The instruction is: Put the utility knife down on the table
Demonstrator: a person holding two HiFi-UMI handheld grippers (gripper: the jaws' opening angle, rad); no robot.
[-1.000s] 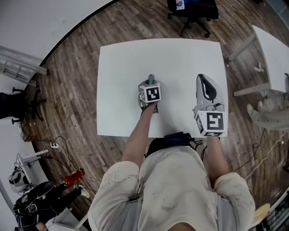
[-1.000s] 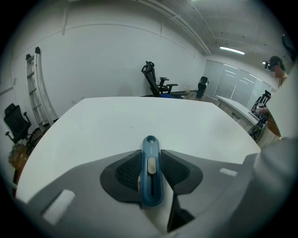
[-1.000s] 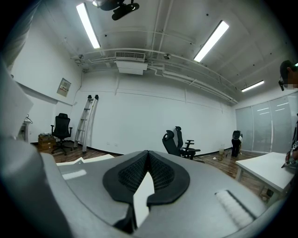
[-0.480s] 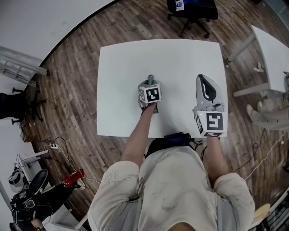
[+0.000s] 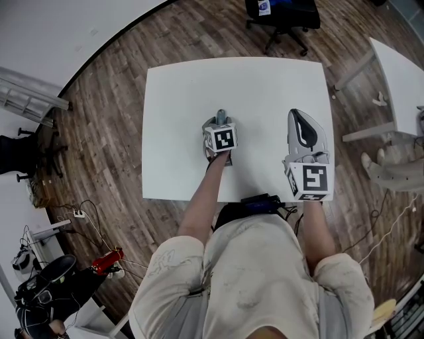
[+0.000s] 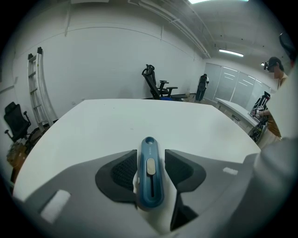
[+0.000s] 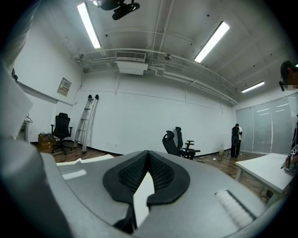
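Left claw [image 6: 150, 155]: your jaws have just been opening; knife [image 6: 150, 183] stands between them, loose.
Right claw [image 7: 148, 158]: closed, empty.

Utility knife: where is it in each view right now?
Head view: utility knife pokes out just beyond the left gripper, mid table.
Left gripper view: lower centre, between jaws that have just been opening.
Right gripper view: not in it.
Shared landmark: black office chair.

Pale speckled T-shirt [image 5: 252, 278]; grey, black-padded fingers [image 6: 122, 173]
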